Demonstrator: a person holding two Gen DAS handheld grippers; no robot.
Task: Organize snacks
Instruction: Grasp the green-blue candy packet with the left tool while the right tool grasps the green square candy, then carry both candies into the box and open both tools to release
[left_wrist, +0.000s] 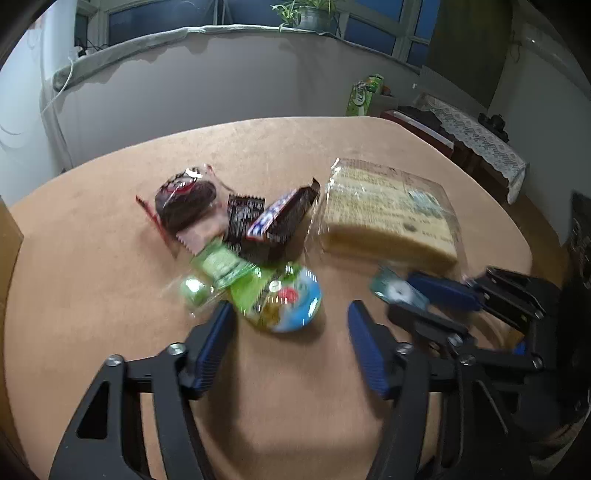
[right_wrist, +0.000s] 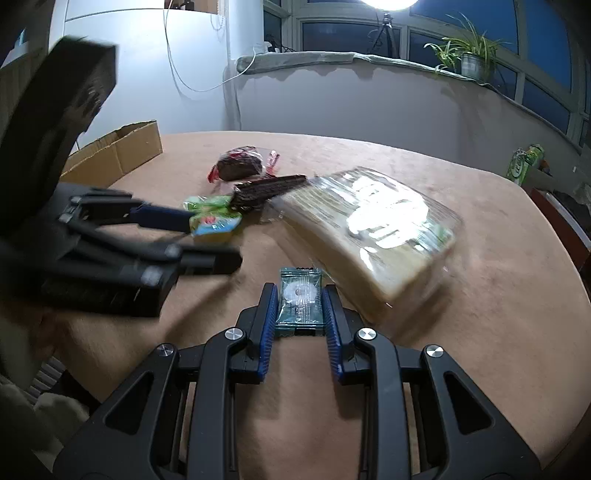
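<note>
Left wrist: left gripper (left_wrist: 288, 317) half open, empty, straddling the round jelly cup (left_wrist: 286, 304) on the bench (left_wrist: 92, 258); the neighbouring green packets (left_wrist: 218, 266) could get caught.

Right wrist: right gripper (right_wrist: 300, 301) clamped on the teal sachet (right_wrist: 299, 299) beside the cake pack (right_wrist: 365, 229). Slippery film could slide out.

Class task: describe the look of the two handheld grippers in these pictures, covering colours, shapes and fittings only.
Both the left gripper and the right gripper are matte black, with angular arms pierced by triangular cut-outs. Round silver bolt heads mark the pivots. Each finger carries a flat, ribbed blue pad. No cables or sleeves are visible.
</note>
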